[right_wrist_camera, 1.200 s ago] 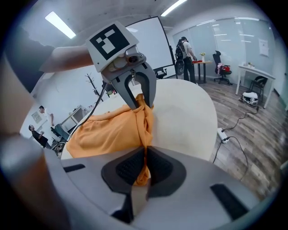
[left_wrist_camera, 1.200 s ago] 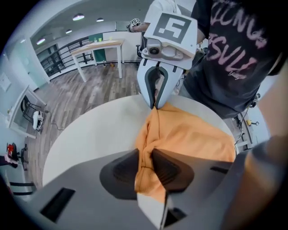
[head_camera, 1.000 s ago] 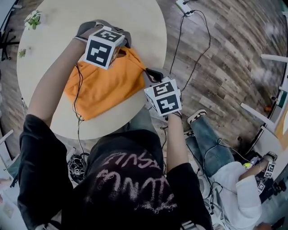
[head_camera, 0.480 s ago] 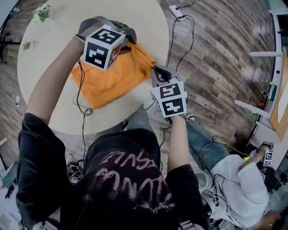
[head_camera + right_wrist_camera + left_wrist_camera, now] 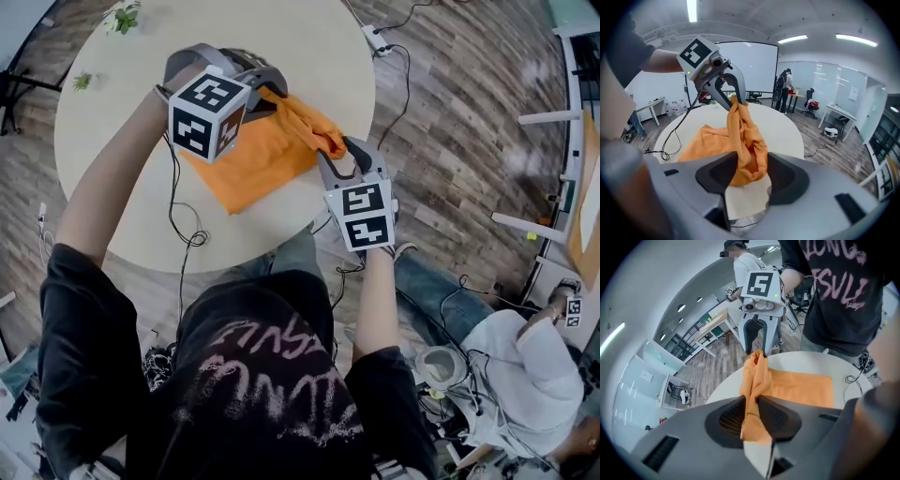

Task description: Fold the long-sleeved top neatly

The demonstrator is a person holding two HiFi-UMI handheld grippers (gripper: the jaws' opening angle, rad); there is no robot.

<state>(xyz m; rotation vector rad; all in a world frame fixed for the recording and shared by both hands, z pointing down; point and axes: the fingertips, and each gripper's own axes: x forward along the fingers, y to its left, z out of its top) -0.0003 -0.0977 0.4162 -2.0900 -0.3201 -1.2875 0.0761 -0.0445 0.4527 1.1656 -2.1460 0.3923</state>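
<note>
Head view first: the orange top (image 5: 253,159) lies on the round, pale surface (image 5: 309,47), mostly flat, but one edge is lifted and bunched into a ridge strung between the two grippers. The left gripper (image 5: 265,92) is at the far end of that ridge and the right gripper (image 5: 339,150) is at the near end, right by the surface's edge. A black cable (image 5: 178,216) trails off the left gripper across the surface. In the left gripper view, the left gripper's (image 5: 751,411) jaws are clamped tight on a pinched fold of the top (image 5: 801,387), and the rest of it is spread on the surface beyond. In the right gripper view, the right gripper's (image 5: 751,173) jaws have just been opening. They stand apart, with a loose wad of the top (image 5: 712,140) hanging between them, not squeezed.
</note>
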